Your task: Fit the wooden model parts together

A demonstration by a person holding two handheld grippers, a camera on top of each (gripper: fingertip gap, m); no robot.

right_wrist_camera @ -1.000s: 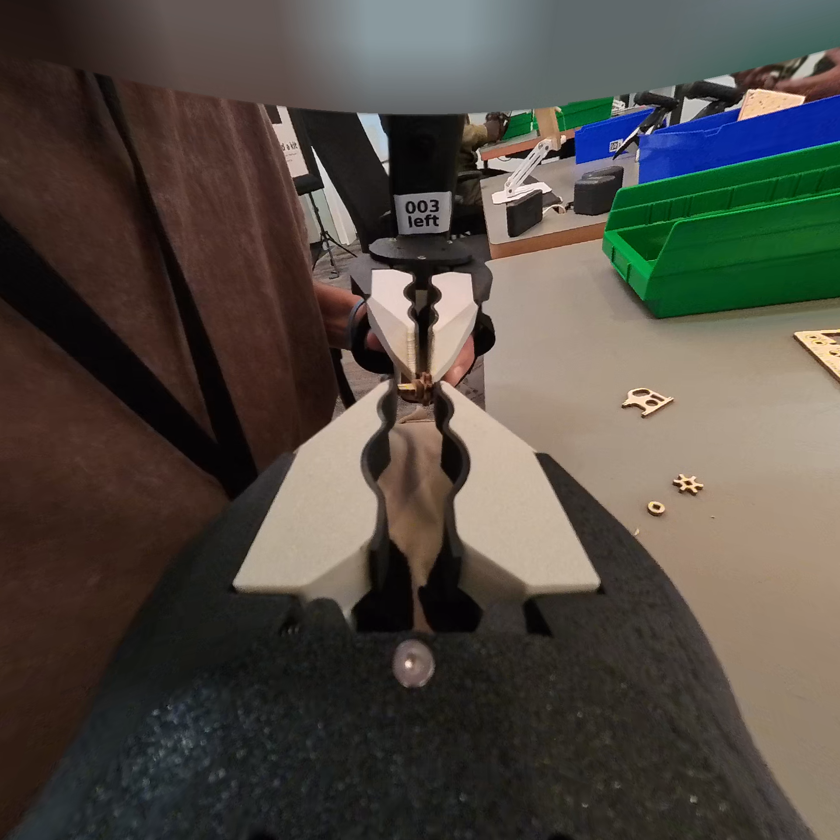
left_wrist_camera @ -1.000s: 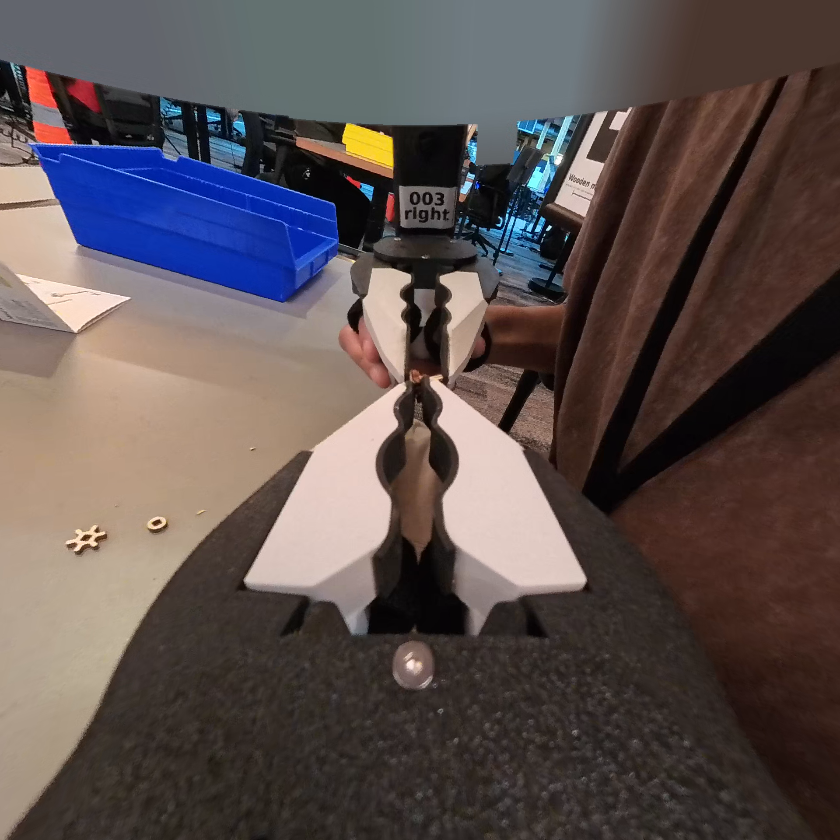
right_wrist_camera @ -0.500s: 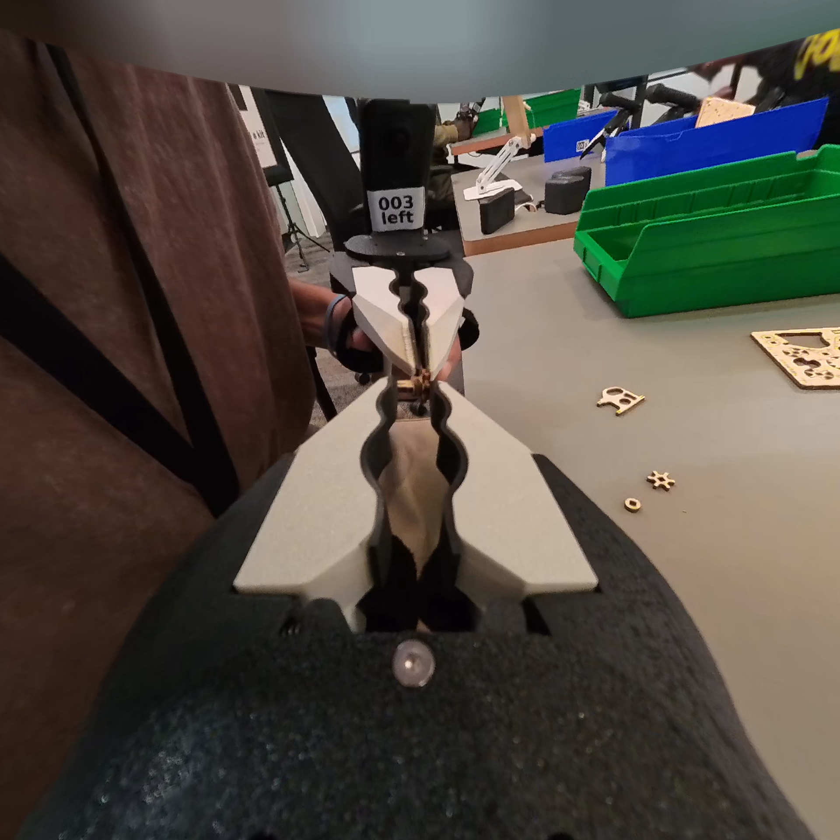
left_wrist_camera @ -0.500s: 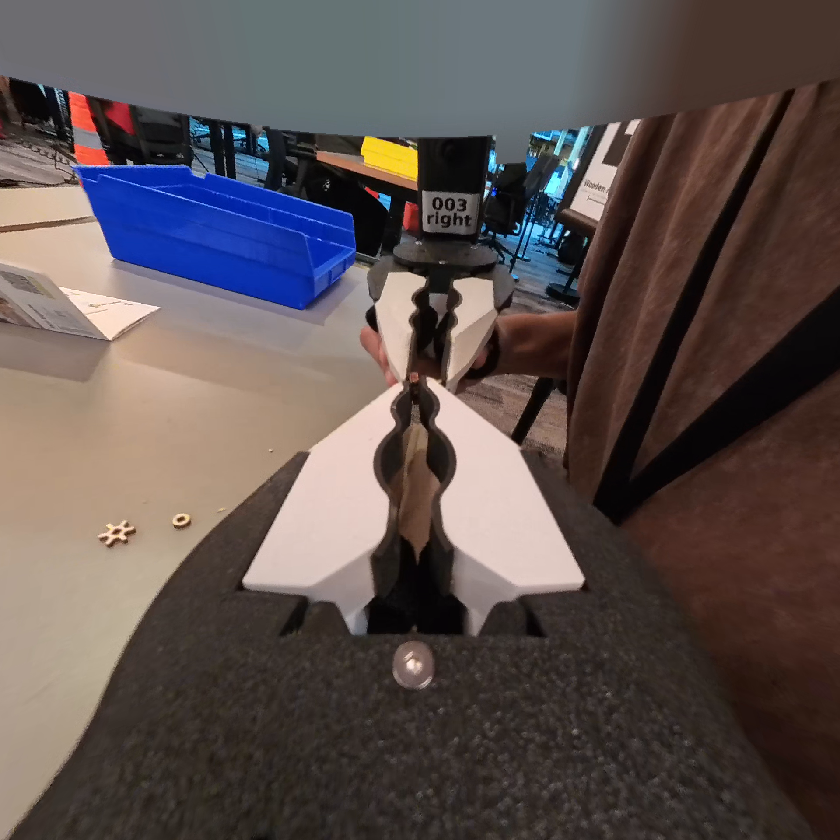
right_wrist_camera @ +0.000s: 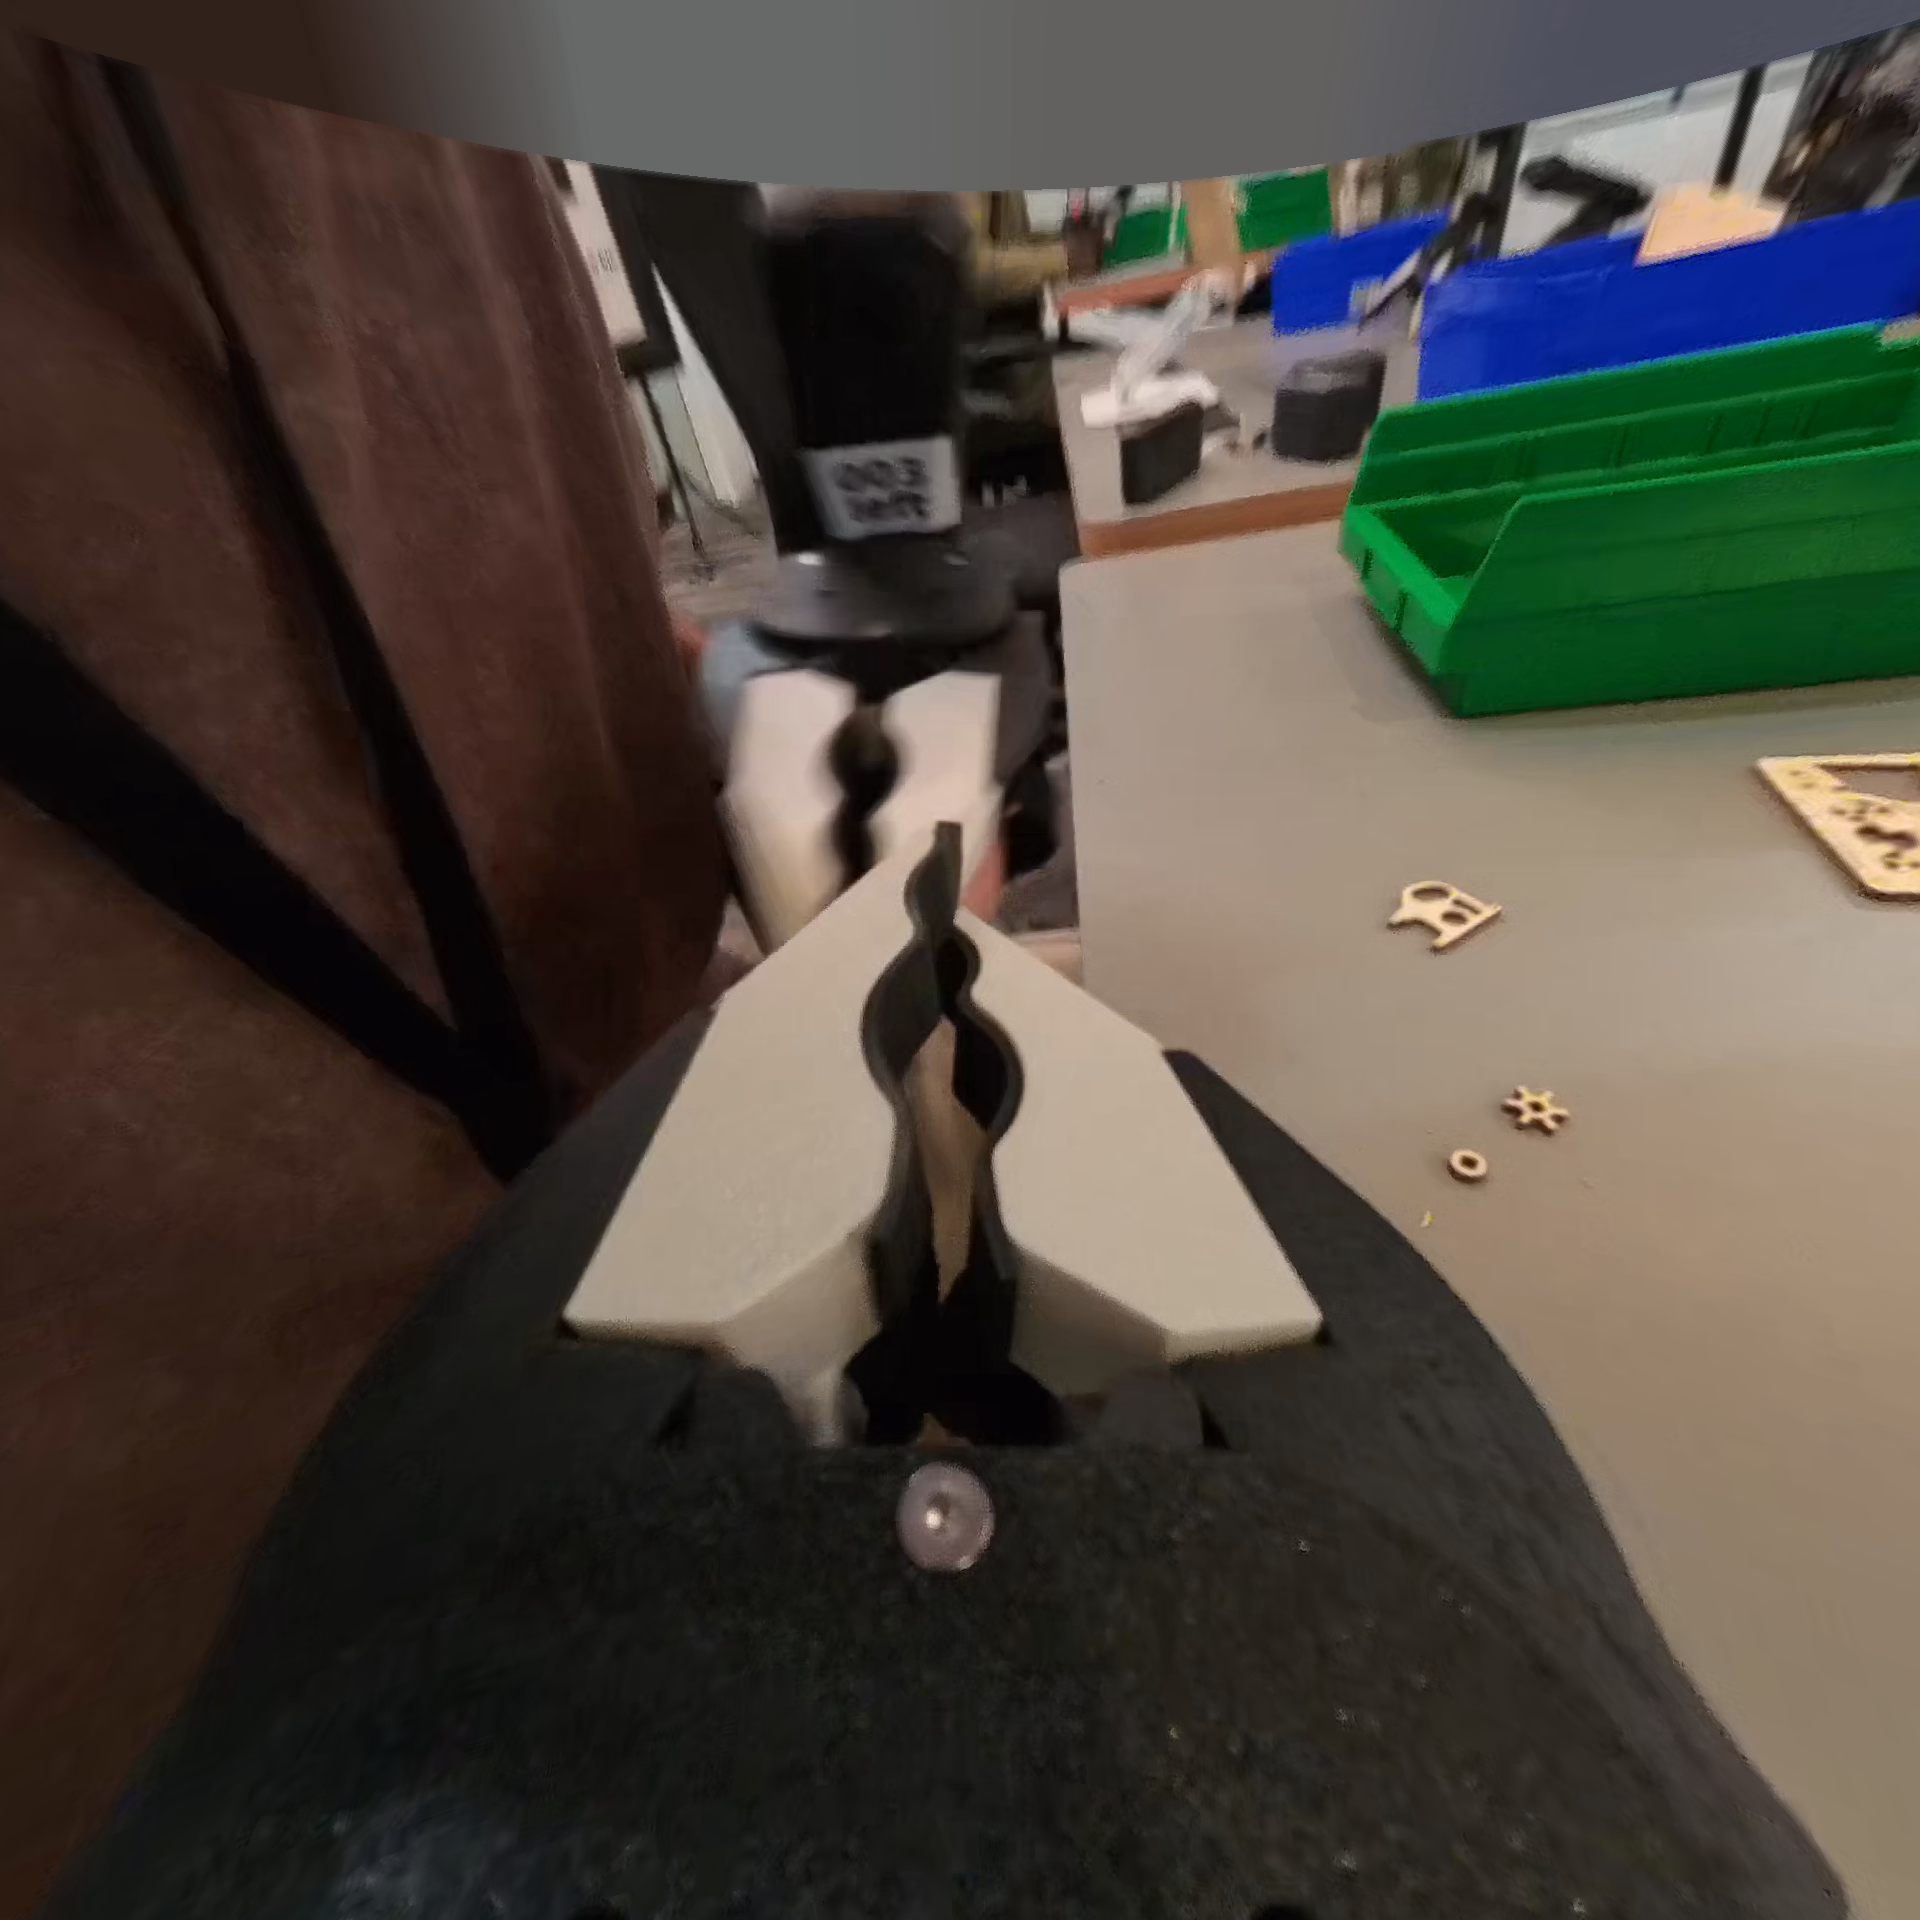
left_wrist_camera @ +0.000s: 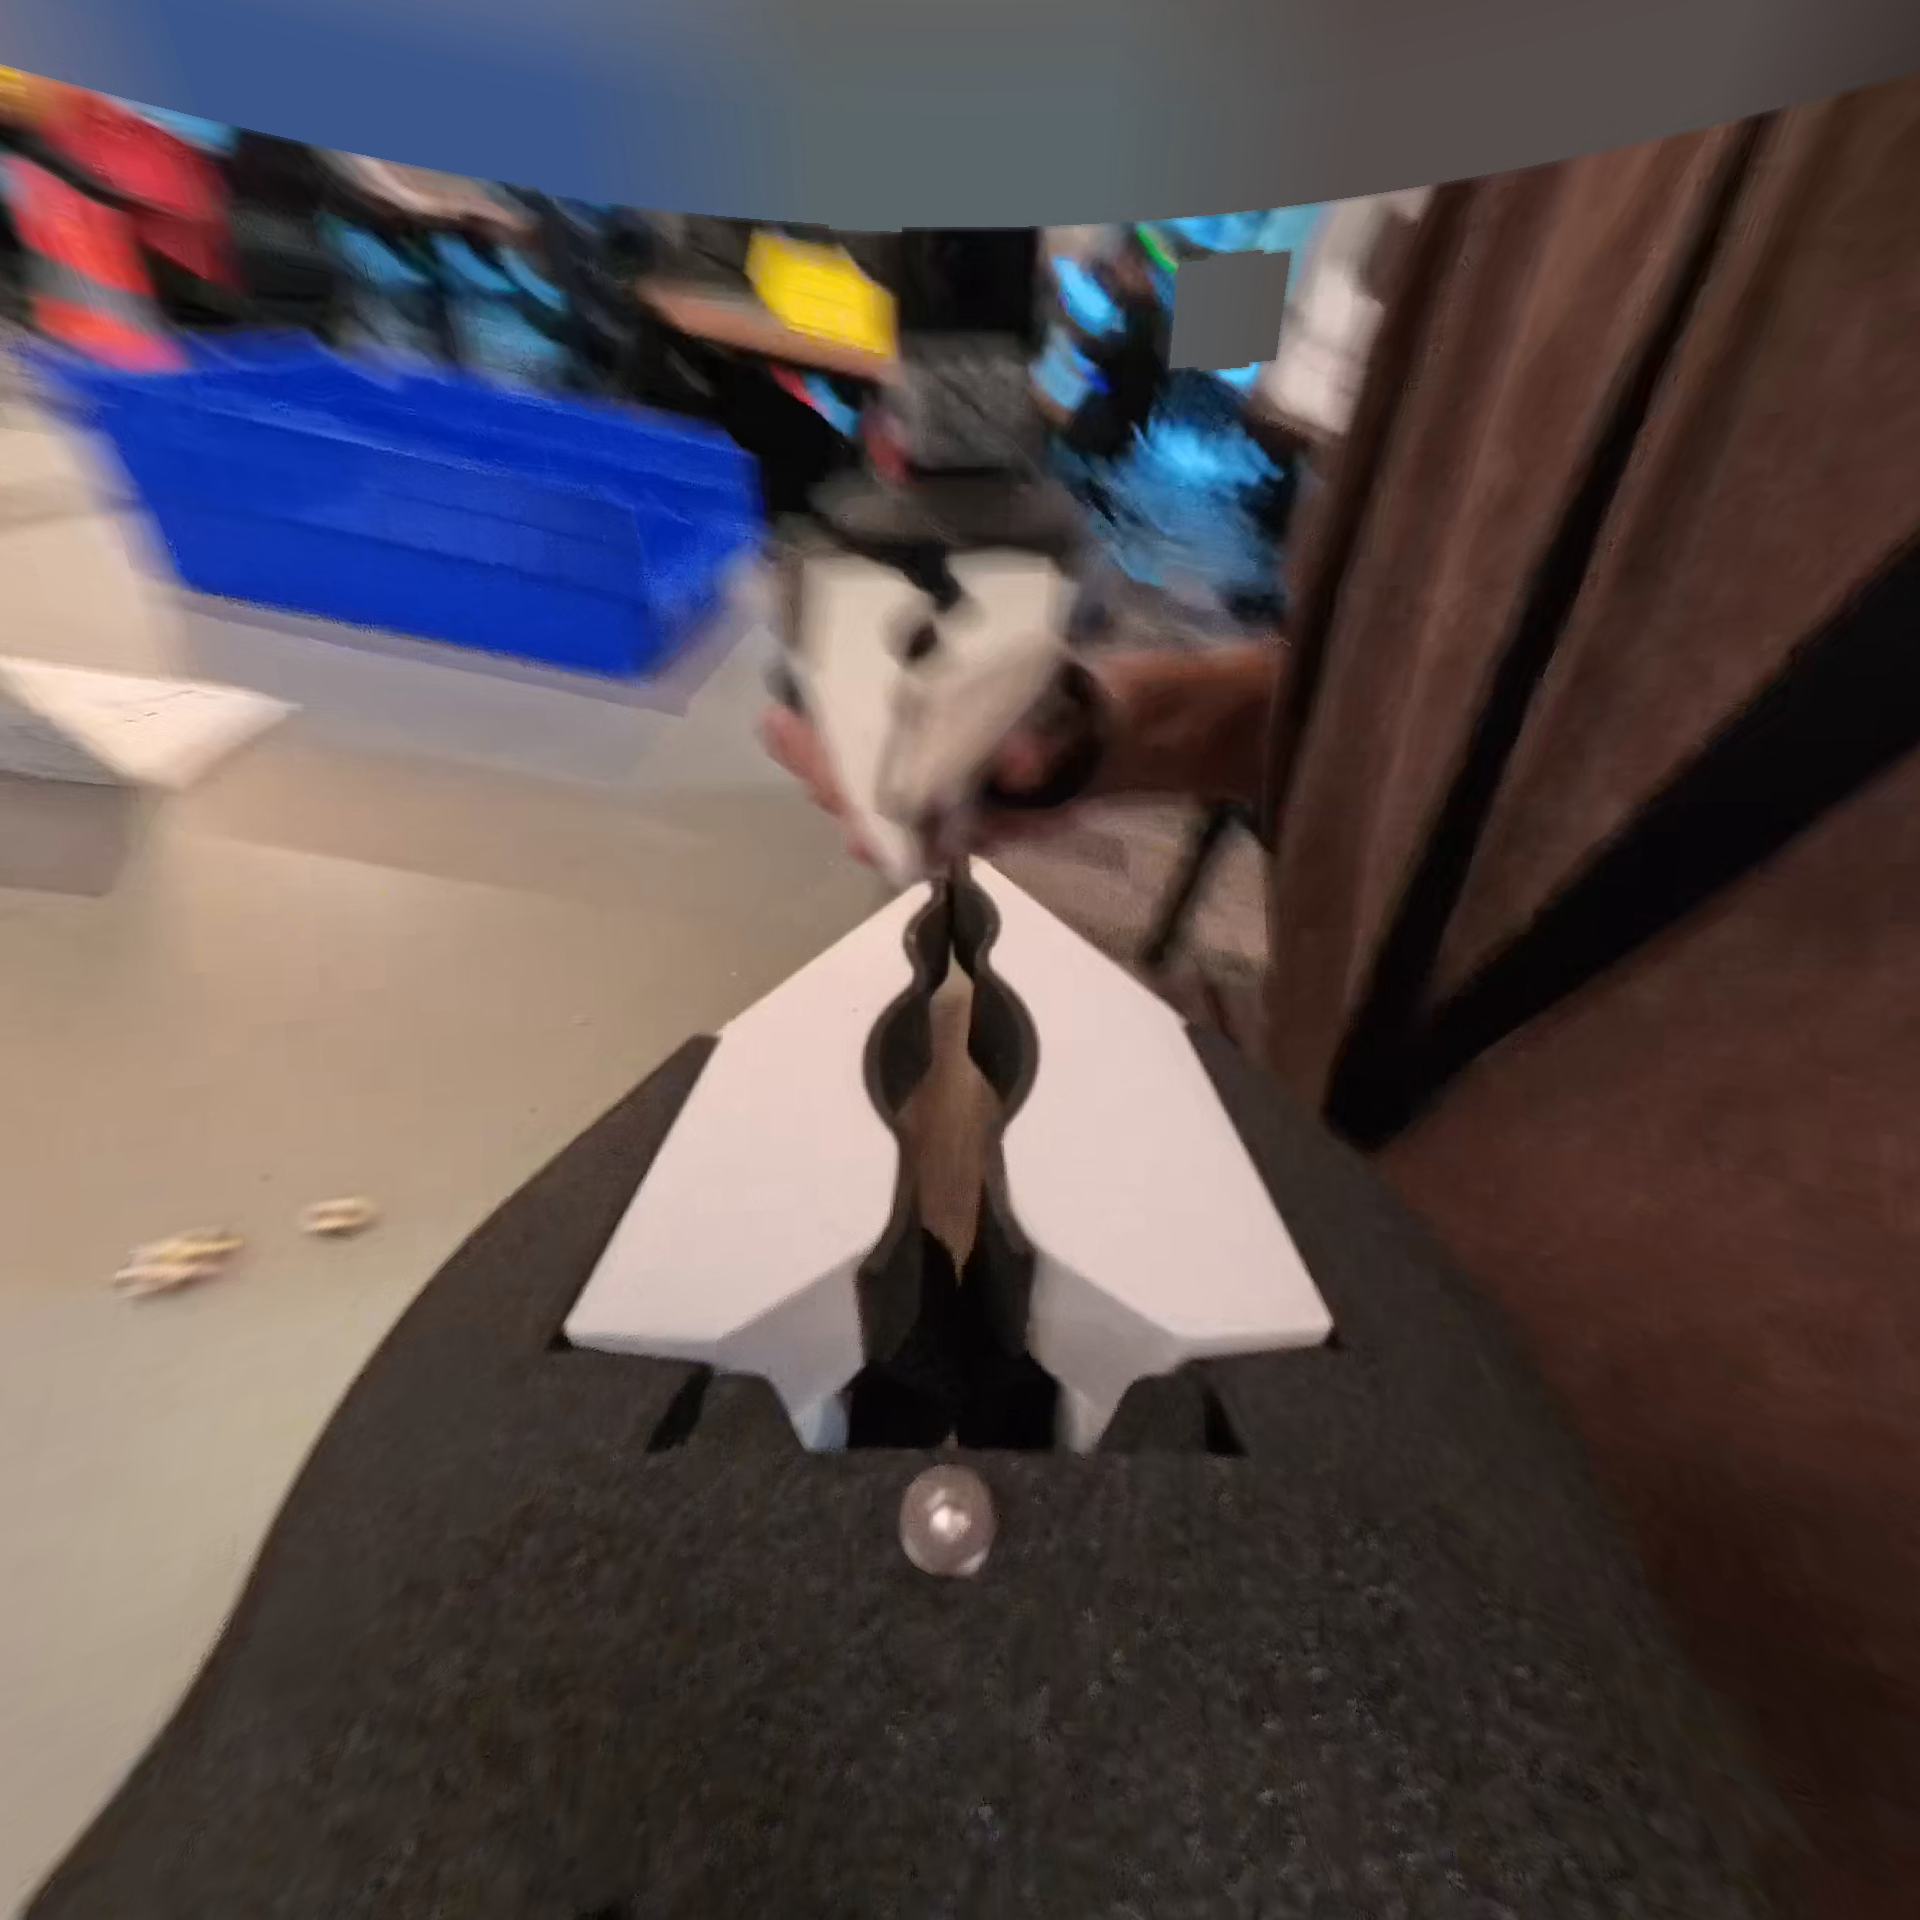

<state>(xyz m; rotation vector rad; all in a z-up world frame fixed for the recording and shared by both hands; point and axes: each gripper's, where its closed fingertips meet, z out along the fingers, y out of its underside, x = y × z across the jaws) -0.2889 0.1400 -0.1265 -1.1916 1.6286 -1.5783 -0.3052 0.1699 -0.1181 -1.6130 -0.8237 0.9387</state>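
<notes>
Two hand-held grippers meet tip to tip off the desk's near edge, in front of the person's brown garment (right_wrist_camera: 312, 623). Both the left hand-held gripper (left_wrist_camera: 951, 904) and the right hand-held gripper (right_wrist_camera: 948, 844) have their jaws pressed together, but blur hides any wooden part between them, so I cannot tell what either holds. Pressing parts together well likely needs steady, square alignment and slower hands. Loose wooden pieces lie on the desk (right_wrist_camera: 1351, 1455): a car-shaped piece (right_wrist_camera: 1442, 914), a small gear (right_wrist_camera: 1535, 1110), a ring (right_wrist_camera: 1466, 1164) and a cut-out sheet (right_wrist_camera: 1860, 831) at the right edge. A green bin (right_wrist_camera: 1642, 561) and a blue bin (left_wrist_camera: 416, 520) stand farther back, clear of the work.
</notes>
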